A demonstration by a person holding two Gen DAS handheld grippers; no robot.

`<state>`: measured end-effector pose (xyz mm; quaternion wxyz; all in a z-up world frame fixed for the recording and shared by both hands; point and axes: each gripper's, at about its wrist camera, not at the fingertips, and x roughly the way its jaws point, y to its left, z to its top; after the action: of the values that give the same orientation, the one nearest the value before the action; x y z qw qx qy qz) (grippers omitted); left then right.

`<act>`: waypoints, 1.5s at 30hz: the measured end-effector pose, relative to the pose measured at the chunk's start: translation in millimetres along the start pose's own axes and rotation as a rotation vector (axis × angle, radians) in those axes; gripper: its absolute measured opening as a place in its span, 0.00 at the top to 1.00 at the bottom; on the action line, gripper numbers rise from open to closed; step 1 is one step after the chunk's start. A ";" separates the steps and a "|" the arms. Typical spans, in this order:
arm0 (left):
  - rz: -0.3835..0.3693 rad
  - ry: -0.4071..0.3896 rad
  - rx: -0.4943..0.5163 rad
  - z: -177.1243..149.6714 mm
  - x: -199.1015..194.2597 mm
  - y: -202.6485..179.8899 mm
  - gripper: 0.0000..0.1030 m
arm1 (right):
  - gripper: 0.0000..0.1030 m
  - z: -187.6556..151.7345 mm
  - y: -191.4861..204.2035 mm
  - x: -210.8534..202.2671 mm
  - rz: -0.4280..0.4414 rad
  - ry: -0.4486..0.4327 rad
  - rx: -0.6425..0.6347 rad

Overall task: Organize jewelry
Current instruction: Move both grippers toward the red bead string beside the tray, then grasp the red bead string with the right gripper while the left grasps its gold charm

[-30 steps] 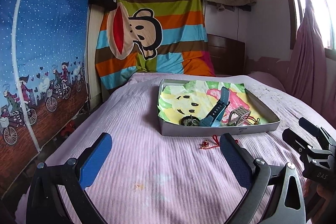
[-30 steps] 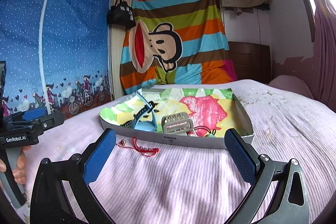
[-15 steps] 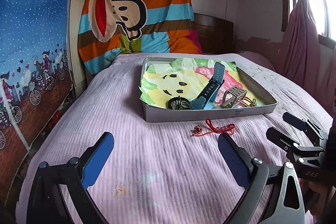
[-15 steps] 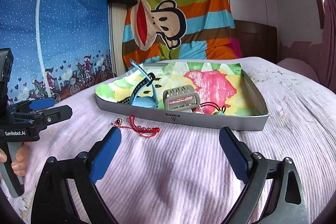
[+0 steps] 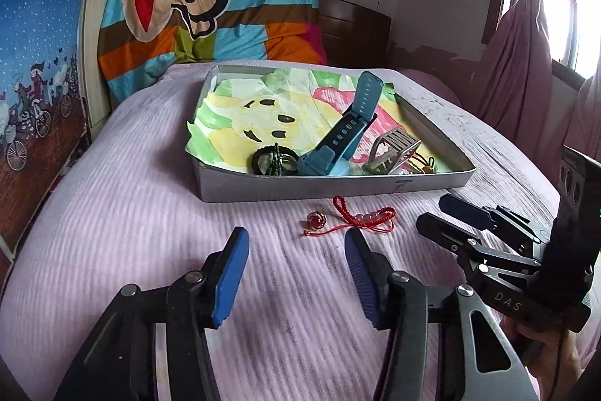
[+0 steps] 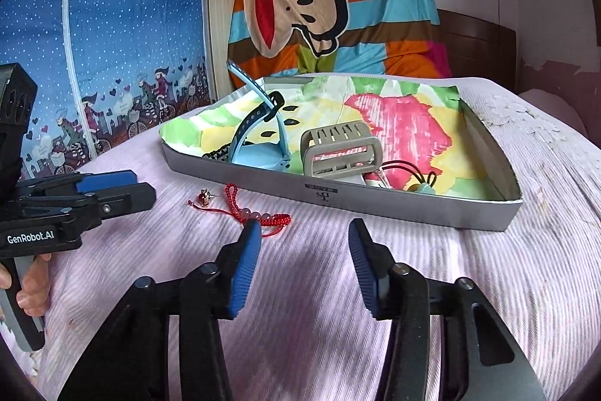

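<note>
Bed (image 5: 124,213): pink ribbed cover, carries everything.

Tray (image 5: 338,188): shallow grey box, far centre, lined with painted paper. Judged the collecting place, since most pieces already lie in it.

In tray, near edge: dark rings (image 5: 272,158) at left; blue watch (image 5: 347,134), one strap standing up; grey clasp (image 5: 394,149); small corded charm (image 5: 426,168) at right, too small to identify.

Outside tray, on the bed just near its front wall: red bracelet (image 5: 366,215), cord trailing left; red stud (image 5: 316,220) beside it, apart from the cord's beads. Judged the pieces left to sort.

Left tongs (image 5: 296,273): released, jaws apart, empty, hovering near side of stud and bracelet, likely lined up for a pick.

Right tongs (image 6: 304,265): released, empty, low over the bed; left pad (image 6: 248,258) overlaps the bracelet's near end in view, contact not certain.

Hidden: rings partly behind the tray wall; the person's hands cut off at frame edges; whether the stud has a backing cannot be told.
</note>
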<state>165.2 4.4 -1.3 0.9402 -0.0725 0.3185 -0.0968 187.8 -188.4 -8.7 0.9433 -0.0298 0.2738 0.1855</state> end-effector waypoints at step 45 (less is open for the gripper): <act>-0.060 0.053 -0.092 -1.4 53.4 2.8 0.87 | 0.94 -3.6 2.7 49.2 0.122 0.115 0.009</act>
<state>206.3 -5.2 -34.2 0.9238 -0.1227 0.3450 -0.1119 223.4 -170.1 -37.6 0.9131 -0.0192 0.3294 0.2395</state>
